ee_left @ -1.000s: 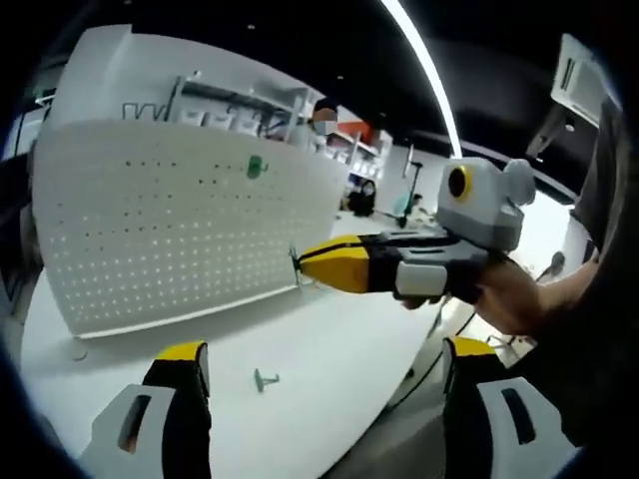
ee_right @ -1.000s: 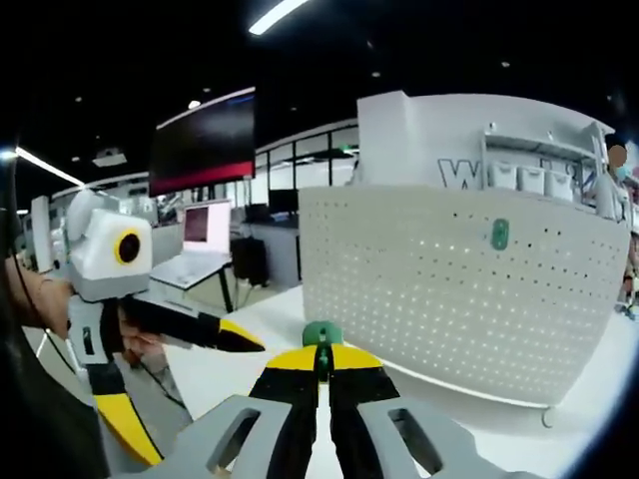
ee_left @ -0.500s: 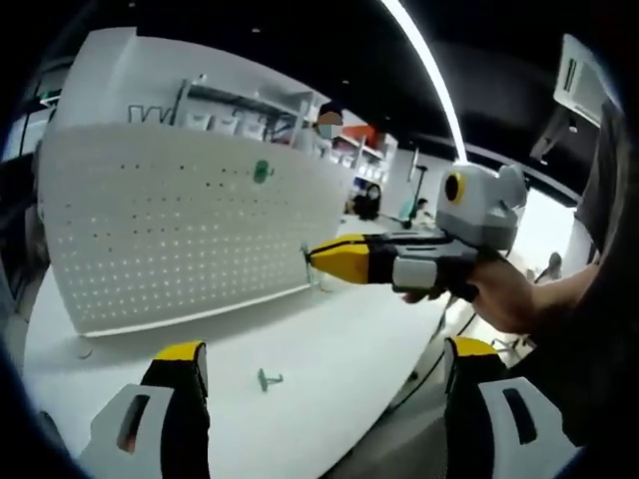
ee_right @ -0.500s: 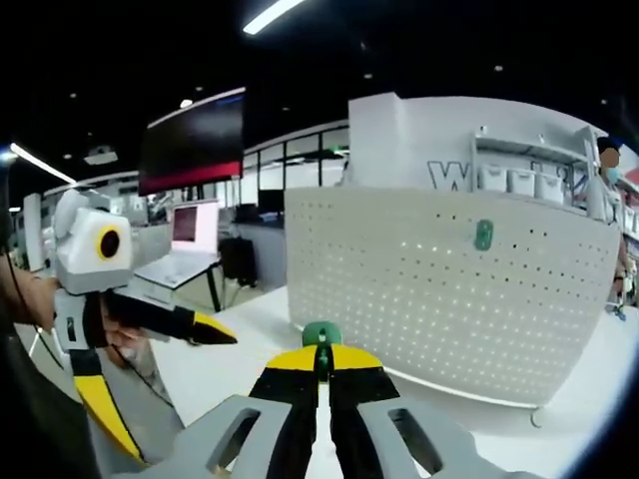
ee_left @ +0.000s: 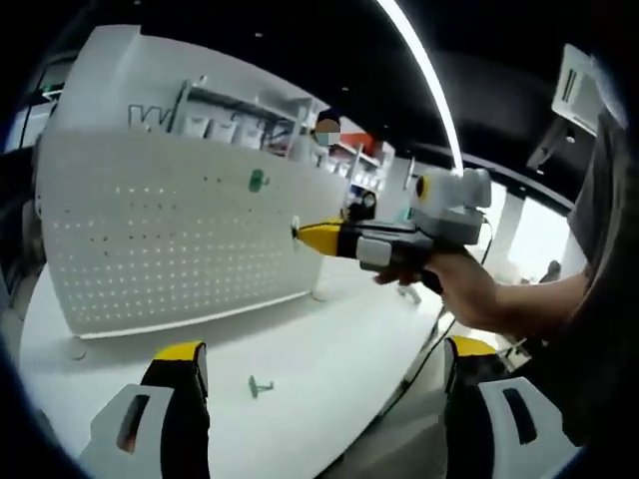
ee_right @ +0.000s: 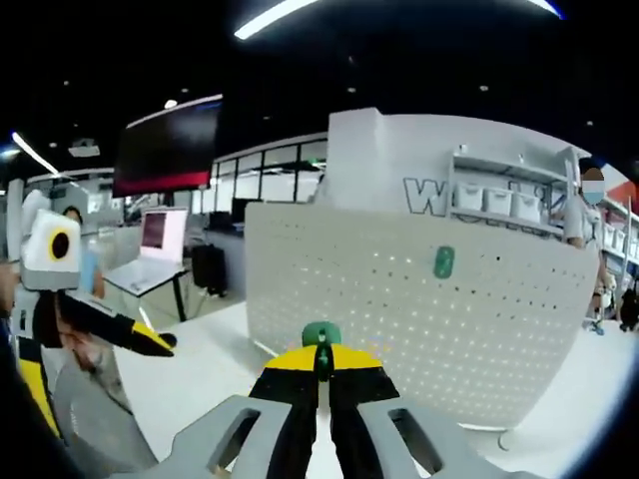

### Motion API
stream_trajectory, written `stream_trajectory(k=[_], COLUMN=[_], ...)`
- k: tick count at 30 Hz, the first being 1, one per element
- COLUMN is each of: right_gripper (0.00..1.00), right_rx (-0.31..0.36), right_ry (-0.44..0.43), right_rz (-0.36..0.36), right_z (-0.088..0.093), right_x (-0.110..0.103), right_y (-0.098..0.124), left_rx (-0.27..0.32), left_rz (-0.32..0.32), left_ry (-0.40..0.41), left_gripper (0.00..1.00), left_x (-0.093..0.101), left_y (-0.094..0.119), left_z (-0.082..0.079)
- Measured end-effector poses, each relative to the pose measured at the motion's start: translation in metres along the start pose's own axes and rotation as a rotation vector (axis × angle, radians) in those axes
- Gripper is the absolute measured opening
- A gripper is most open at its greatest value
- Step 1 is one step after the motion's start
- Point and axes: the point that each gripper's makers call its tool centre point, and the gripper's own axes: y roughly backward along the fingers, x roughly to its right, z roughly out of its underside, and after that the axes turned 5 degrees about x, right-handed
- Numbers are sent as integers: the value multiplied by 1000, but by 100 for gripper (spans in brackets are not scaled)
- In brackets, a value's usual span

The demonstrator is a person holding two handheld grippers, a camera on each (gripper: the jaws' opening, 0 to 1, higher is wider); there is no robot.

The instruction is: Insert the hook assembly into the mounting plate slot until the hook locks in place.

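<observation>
Right gripper (ee_right: 321,367), yellow-tipped with black and grey jaws, closed on a small green-headed hook assembly (ee_right: 321,335) whose rounded green head protrudes just above the meeting jaw tips; in the left gripper view the same gripper (ee_left: 300,232) enters from the right, carried by a person's hand (ee_left: 464,290), its tip near the face of the board without visible contact. Left gripper (ee_left: 319,371), jaws set wide apart and empty, rising from the bottom edge of its own view; in the right gripper view it (ee_right: 168,341) appears at the far left, well apart from the board. White perforated mounting plate (ee_right: 399,309), standing upright on the white desk (ee_left: 329,369), carries a second green hook (ee_right: 443,262) already seated in its upper rows of holes, also visible in the left gripper view (ee_left: 257,181). A small grey metal hook piece (ee_left: 259,385) lies loose on the desk between the left gripper's jaws and the plate's lower edge.
</observation>
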Motion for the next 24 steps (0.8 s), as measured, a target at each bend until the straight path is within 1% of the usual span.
stream_trajectory(k=[4, 10, 13, 16, 20, 22, 24], right_gripper=[0, 0, 0, 0, 0, 0, 0], right_rx=[11, 21, 29, 35, 47, 60, 62], right_ry=[6, 16, 5, 20, 11, 21, 43], right_rz=[36, 74, 94, 115, 139, 140, 161], right_z=[-4, -8, -11, -15, -18, -18, -19], right_x=[16, 34, 43, 53, 68, 75, 83], right_y=[-4, -9, -11, -16, -24, -30, -35], left_rx=[5, -9, -18, -12, -3, -2, -1], left_rz=[-3, -11, -16, -27, -37, -37, -39], left_ry=[2, 3, 3, 6, 8, 11, 15], left_gripper=[100, 100, 100, 100, 100, 100, 100], left_x=[-3, -6, -9, -12, -15, -16, -17], left_y=[-1, -1, -1, 0, -1, -1, -1], left_z=[-2, 2, 5, 4, 2, 2, 2])
